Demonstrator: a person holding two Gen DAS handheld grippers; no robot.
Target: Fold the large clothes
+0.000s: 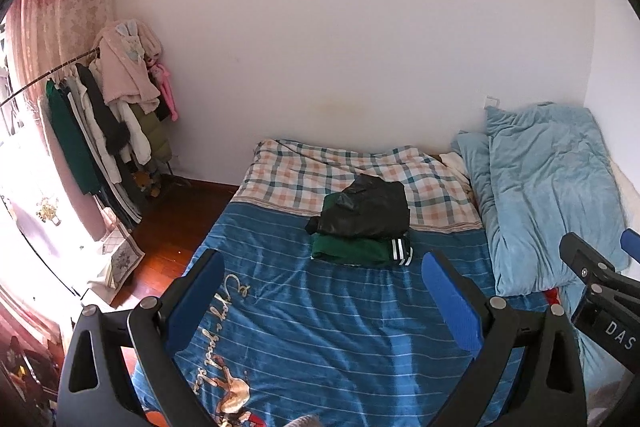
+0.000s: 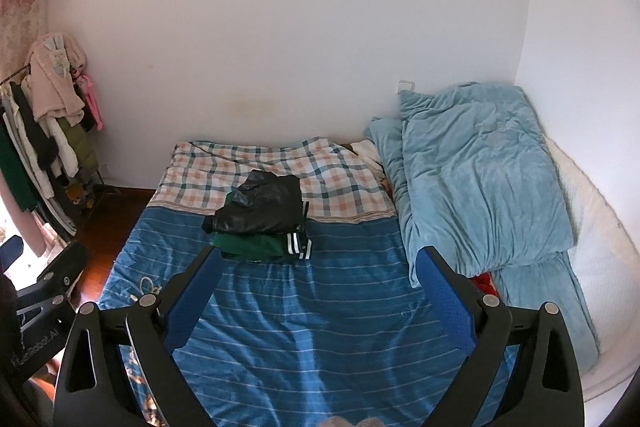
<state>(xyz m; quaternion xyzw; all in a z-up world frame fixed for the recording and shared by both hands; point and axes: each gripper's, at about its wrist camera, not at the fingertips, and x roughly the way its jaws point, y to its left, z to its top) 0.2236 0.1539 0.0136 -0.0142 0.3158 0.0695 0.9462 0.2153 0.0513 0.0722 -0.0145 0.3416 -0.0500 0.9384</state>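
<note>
A folded black jacket (image 1: pixel 370 207) lies on top of a folded green garment (image 1: pixel 356 251) with white-striped cuffs, in the middle of the bed. The stack also shows in the right wrist view: the black jacket (image 2: pixel 260 205) on the green garment (image 2: pixel 256 247). My left gripper (image 1: pixel 322 263) is open and empty, held above the blue striped bedspread (image 1: pixel 320 327), nearer than the stack. My right gripper (image 2: pixel 318 259) is open and empty, also above the bedspread (image 2: pixel 320 327), just right of the stack. The right gripper's fingers (image 1: pixel 592 267) show at the right edge of the left wrist view.
A plaid sheet (image 1: pixel 320 171) covers the bed's far end. A folded light-blue quilt (image 2: pixel 480 179) lies along the bed's right side by the wall. A clothes rack (image 1: pixel 100 115) full of hanging garments stands at the left, past a strip of wooden floor (image 1: pixel 168 227).
</note>
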